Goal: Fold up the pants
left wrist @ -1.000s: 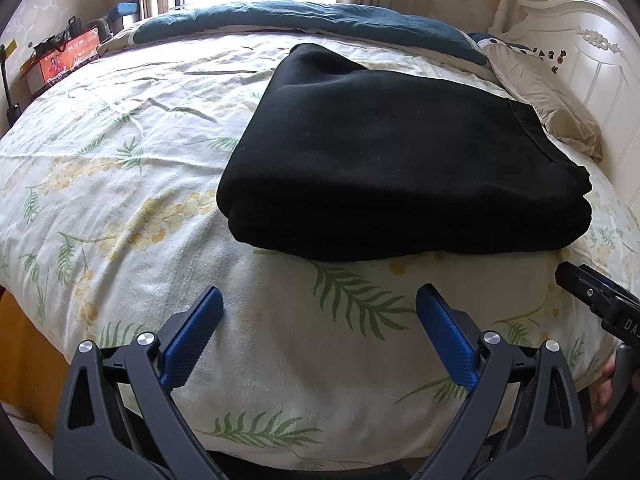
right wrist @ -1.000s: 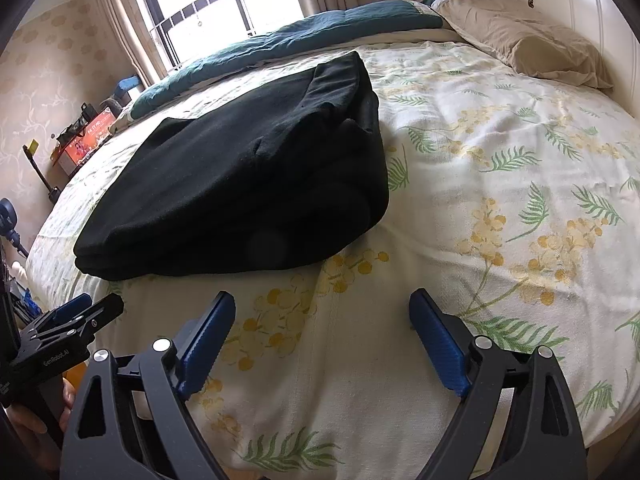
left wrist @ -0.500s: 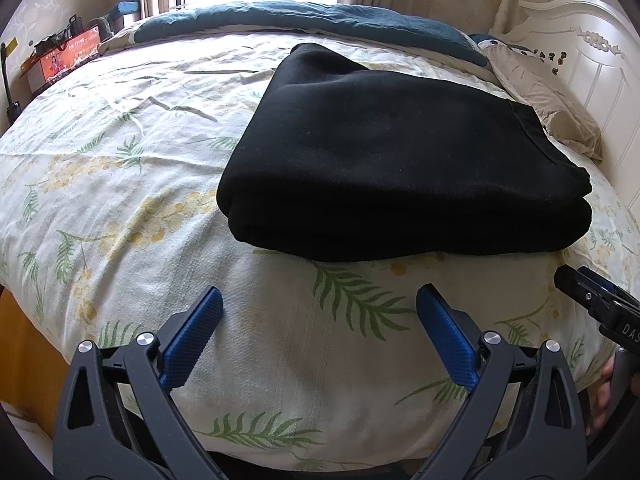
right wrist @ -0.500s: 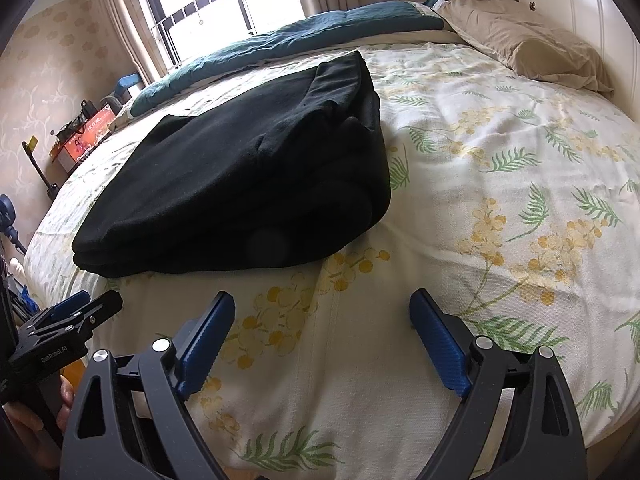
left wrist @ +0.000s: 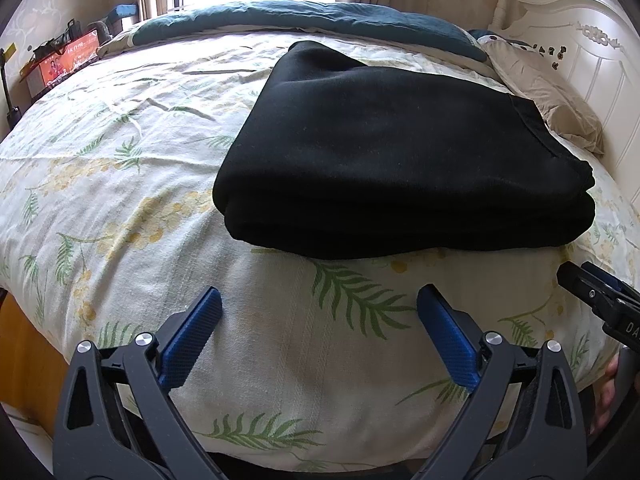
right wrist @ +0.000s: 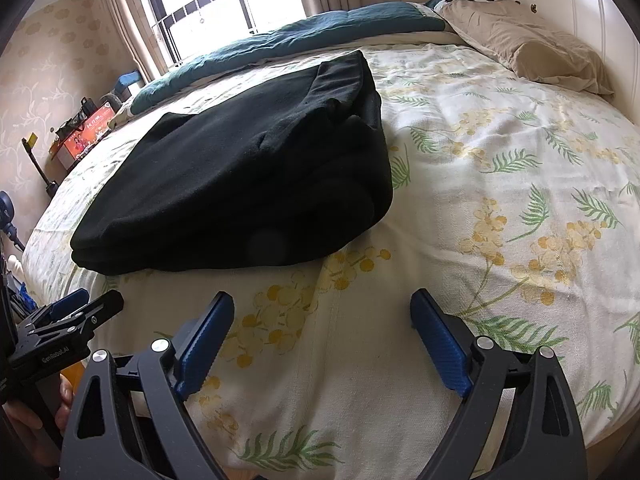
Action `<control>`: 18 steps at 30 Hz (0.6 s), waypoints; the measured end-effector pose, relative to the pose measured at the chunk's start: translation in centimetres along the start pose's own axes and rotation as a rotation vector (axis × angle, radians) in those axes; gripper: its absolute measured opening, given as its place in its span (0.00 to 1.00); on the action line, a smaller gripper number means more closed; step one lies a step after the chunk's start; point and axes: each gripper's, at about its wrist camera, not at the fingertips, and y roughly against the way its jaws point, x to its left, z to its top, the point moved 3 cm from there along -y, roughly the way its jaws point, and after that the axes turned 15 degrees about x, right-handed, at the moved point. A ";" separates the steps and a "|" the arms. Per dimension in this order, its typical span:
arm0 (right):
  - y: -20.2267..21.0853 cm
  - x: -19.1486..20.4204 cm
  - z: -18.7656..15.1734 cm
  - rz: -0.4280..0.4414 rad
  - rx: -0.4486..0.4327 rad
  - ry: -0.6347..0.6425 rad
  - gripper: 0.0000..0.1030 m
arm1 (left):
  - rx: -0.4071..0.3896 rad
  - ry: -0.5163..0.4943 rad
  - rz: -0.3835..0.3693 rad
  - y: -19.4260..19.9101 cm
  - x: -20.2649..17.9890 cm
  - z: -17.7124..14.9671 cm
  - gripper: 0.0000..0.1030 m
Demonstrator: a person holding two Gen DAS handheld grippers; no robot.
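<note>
The black pants (left wrist: 400,152) lie folded in a thick stack on the flowery bedsheet (left wrist: 120,184), just ahead of both grippers. The left gripper (left wrist: 320,300) and the right gripper (right wrist: 322,304) have their jaws spread wide and hold nothing. The folding looks done (I think), so keep both off the stack and don't bump it.

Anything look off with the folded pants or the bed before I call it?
Nothing major. The black pants lie folded on the floral bedspread, clear of both open tongs. Only the right end looks lumpy, its layers bunched rather than flush.
</note>
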 end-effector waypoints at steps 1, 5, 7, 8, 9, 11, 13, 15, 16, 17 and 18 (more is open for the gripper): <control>0.0 0.0 0.0 -0.001 0.000 0.001 0.86 | 0.000 0.000 0.001 0.0 0.0 0.0 0.95; 0.0 0.0 0.0 0.001 0.000 0.000 0.87 | 0.000 0.000 0.000 0.0 0.0 0.0 0.95; 0.0 0.0 0.0 -0.001 0.000 0.002 0.87 | -0.001 0.000 0.001 0.0 0.0 0.0 0.96; 0.0 0.0 0.0 -0.002 0.000 0.001 0.87 | 0.000 -0.001 0.001 0.0 0.0 0.0 0.96; 0.0 0.0 0.0 -0.001 0.000 0.001 0.87 | 0.000 -0.001 0.002 0.0 0.0 0.0 0.96; 0.0 0.0 0.0 -0.001 0.000 0.001 0.87 | 0.000 -0.002 0.002 -0.1 -0.1 0.0 0.96; 0.0 0.0 0.0 -0.001 0.000 0.001 0.87 | 0.001 -0.003 0.002 -0.1 -0.1 0.0 0.96; 0.0 0.0 0.0 -0.002 0.000 0.001 0.87 | 0.001 -0.003 -0.001 -0.2 -0.1 0.0 0.97; 0.0 0.0 0.0 -0.002 0.000 0.001 0.87 | 0.001 -0.002 -0.002 -0.3 -0.1 0.0 0.97; 0.0 0.1 0.0 -0.002 0.000 0.001 0.87 | 0.002 -0.001 -0.003 -0.3 -0.1 0.0 0.97; 0.0 0.0 0.0 -0.002 0.000 0.001 0.87 | 0.002 -0.001 -0.002 -0.3 -0.1 0.0 0.97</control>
